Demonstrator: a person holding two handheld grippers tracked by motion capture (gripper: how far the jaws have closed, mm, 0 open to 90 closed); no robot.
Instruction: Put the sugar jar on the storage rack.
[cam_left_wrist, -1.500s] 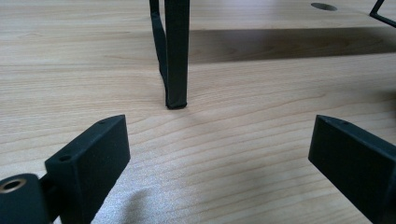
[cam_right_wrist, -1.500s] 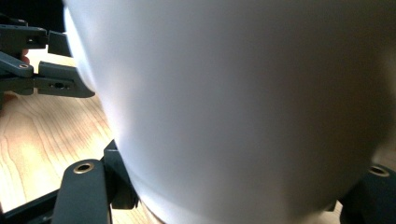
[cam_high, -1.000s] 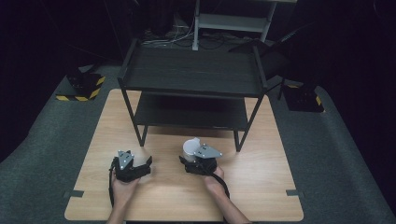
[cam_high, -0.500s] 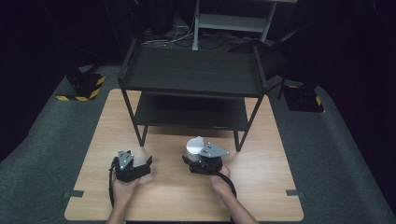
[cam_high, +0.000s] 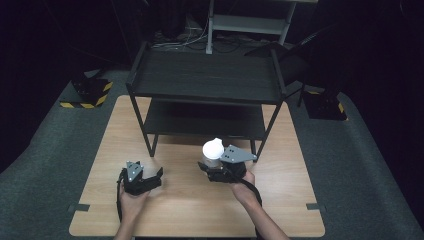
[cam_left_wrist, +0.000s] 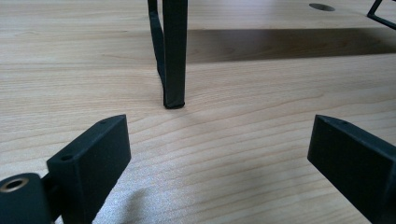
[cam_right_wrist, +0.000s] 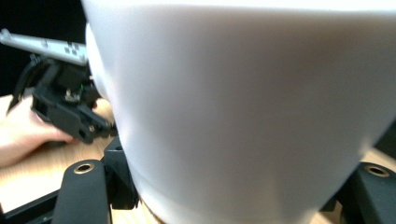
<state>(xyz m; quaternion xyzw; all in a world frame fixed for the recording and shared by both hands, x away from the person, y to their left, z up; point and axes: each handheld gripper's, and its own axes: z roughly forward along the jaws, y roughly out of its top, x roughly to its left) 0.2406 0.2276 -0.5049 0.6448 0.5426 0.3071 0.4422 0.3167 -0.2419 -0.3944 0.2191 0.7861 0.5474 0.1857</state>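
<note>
A white cup (cam_high: 213, 148) hangs above the wooden table (cam_high: 190, 215), in front of the black two-tier rack (cam_high: 205, 75). My right gripper (cam_high: 210, 161) is shut on it, and in the right gripper view the cup (cam_right_wrist: 243, 93) looms large and blurred between the black jaws of the right gripper (cam_right_wrist: 233, 196). My left gripper (cam_high: 158, 175) rests low on the table at the left, open with nothing between its fingers. In the left gripper view the left gripper (cam_left_wrist: 219, 140) points at the rack's front left leg (cam_left_wrist: 173, 56), a short way off.
The rack stands across the far half of the table, and its lower shelf (cam_high: 205, 120) is dark and bare. Bare wood lies between the two hands. A black block with yellow stripes (cam_high: 87, 95) sits on the floor at the left. A hand holding the left gripper (cam_right_wrist: 65, 109) appears in the right gripper view.
My right gripper has risen off the table with the white cup and drifted a little right. The left gripper has stayed where it was.
</note>
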